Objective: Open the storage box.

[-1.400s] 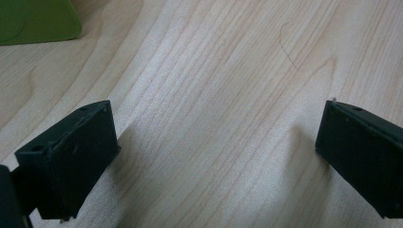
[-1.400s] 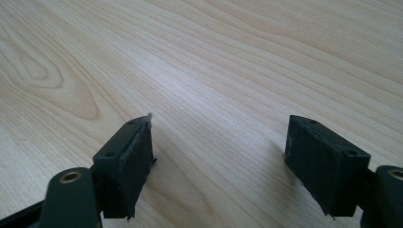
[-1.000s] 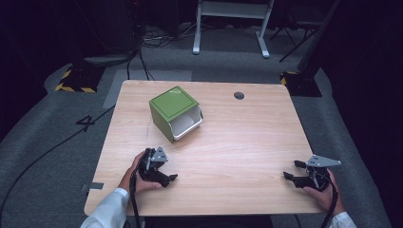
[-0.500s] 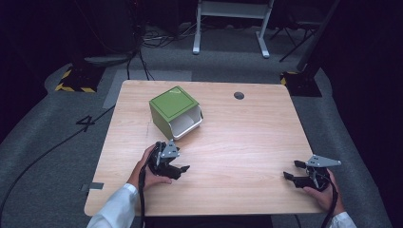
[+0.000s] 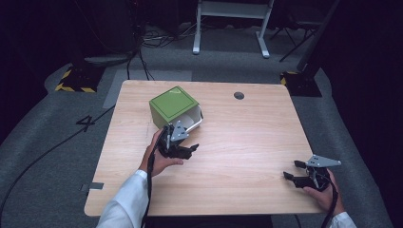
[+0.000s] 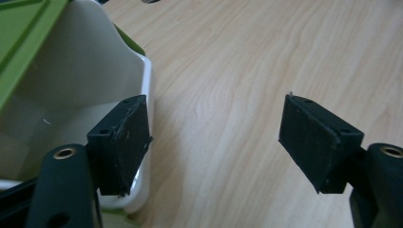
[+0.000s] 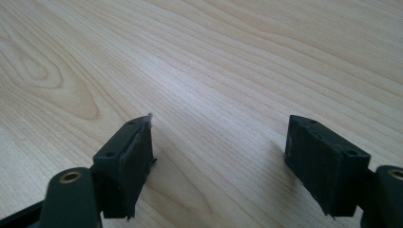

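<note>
Centrally, a green box [image 5: 172, 105] with a white open-fronted tray [image 6: 81, 90] lies tipped on the wooden table [image 5: 247, 137]. Left gripper [image 5: 183, 147], jaws spread, straddles the tray's lip; centring before squeezing seems wise. Right gripper [image 5: 302, 173] rests spread, well apart.

A pale wood-grain table [image 5: 247, 142] carried the scene, standing on grey carpet. On its far-left part sat a green box [image 5: 173, 106] with a white inner bin [image 5: 194, 121] showing at its open side. A small dark round hole [image 5: 239, 95] marked the far edge.
</note>
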